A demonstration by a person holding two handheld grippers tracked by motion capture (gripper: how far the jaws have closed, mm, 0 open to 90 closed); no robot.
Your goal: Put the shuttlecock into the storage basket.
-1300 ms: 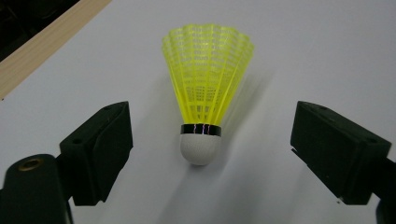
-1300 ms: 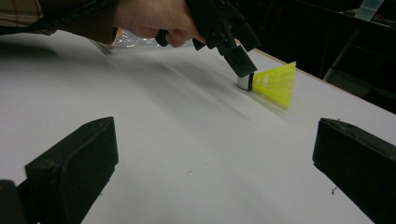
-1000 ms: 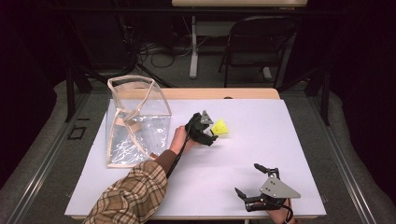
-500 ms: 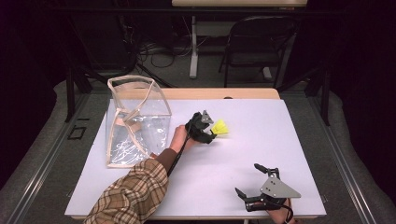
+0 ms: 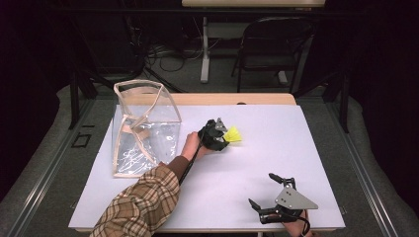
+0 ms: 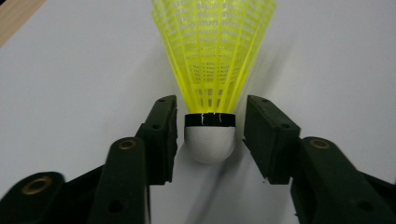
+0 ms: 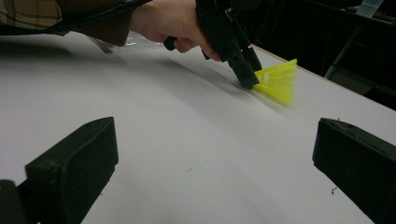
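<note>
The left hand-held gripper [image 6: 205,135] has just been closing; its jaws flank the white cork of the yellow shuttlecock [image 6: 212,74] with slim gaps, not yet pinching. The shuttlecock lies mid-desk [image 5: 296,148], at three o'clock from the clear bag [image 5: 143,128]. This looks like the grasp step; next, squeeze firmly, then lift. The right hand-held gripper [image 5: 272,195] rests wide open and empty at five o'clock.

- High view: surface [image 5: 296,148] brightly and evenly lit from above; surroundings dark.
- Left gripper view: shuttlecock [image 6: 212,70] sharp; near fingers [image 6: 161,135] slightly soft; a soft shadow lies beside it.
- Right gripper view: foreground fingers [image 7: 74,163] blurred, background dim.
</note>
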